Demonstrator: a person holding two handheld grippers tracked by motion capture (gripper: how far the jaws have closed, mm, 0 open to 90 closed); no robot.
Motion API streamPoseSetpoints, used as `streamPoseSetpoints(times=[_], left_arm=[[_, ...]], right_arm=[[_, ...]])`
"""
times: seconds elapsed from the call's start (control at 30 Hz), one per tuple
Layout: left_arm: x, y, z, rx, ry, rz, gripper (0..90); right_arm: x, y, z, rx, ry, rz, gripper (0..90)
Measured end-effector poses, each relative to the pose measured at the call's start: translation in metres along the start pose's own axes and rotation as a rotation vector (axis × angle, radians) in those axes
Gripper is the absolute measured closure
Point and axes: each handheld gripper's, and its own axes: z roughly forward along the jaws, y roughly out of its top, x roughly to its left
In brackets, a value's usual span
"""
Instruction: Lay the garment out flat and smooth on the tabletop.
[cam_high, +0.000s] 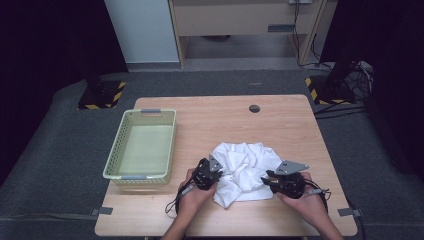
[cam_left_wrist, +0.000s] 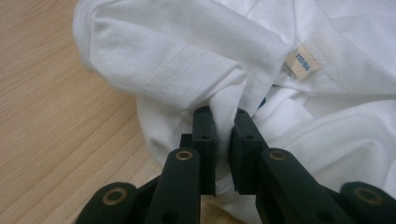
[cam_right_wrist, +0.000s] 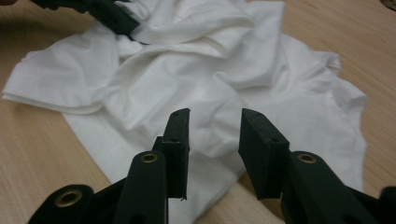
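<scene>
A crumpled white cotton T-shirt (cam_high: 245, 171) lies bunched on the near half of the light wooden table (cam_high: 280, 120), between the person's two hands. From the high view the left gripper (cam_high: 212, 176) sits at the shirt's left edge and the right gripper (cam_high: 270, 181) at its right edge, each topped by a grey three-cornered plate. That view also takes in what the gripper views miss: a pale green plastic basket (cam_high: 115, 150) with slotted walls standing on the table's left side, well apart from the shirt, and a small round dark grommet (cam_high: 254, 108) near the far edge.

The left gripper view shows the grip itself: the left gripper (cam_left_wrist: 224, 121) has its jaws drawn narrow on a pinched fold of the T-shirt (cam_left_wrist: 187, 56), the cloth squeezed between the pads. It also shows a small beige sewn-in size label (cam_left_wrist: 303, 61) printed in blue, reading about "110/86" (the last digits are soft).

In the right gripper view the right gripper (cam_right_wrist: 215, 119) stands with its jaws parted over the T-shirt (cam_right_wrist: 196, 84), nothing pressed between them; the cloth lies beyond the tips. The left gripper's black jaws (cam_right_wrist: 112, 16) show at the top left, on the shirt.
</scene>
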Motion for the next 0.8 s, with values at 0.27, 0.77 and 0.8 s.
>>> streamPoseSetpoints(times=[0.27, 0.77, 0.8], left_arm=[[-0.005, 0.001, 0.002, 0.015, 0.007, 0.035, 82.1], [-0.010, 0.002, 0.003, 0.013, 0.021, 0.070, 81.9], [-0.010, 0.002, 0.002, 0.012, 0.019, 0.068, 81.9]], right_arm=[[0.031, 0.000, 0.023, 0.020, 0.081, -0.084, 51.7], [0.030, 0.002, 0.044, 0.068, 0.111, -0.076, 79.9], [0.028, 0.003, 0.042, 0.060, 0.107, -0.060, 82.2]])
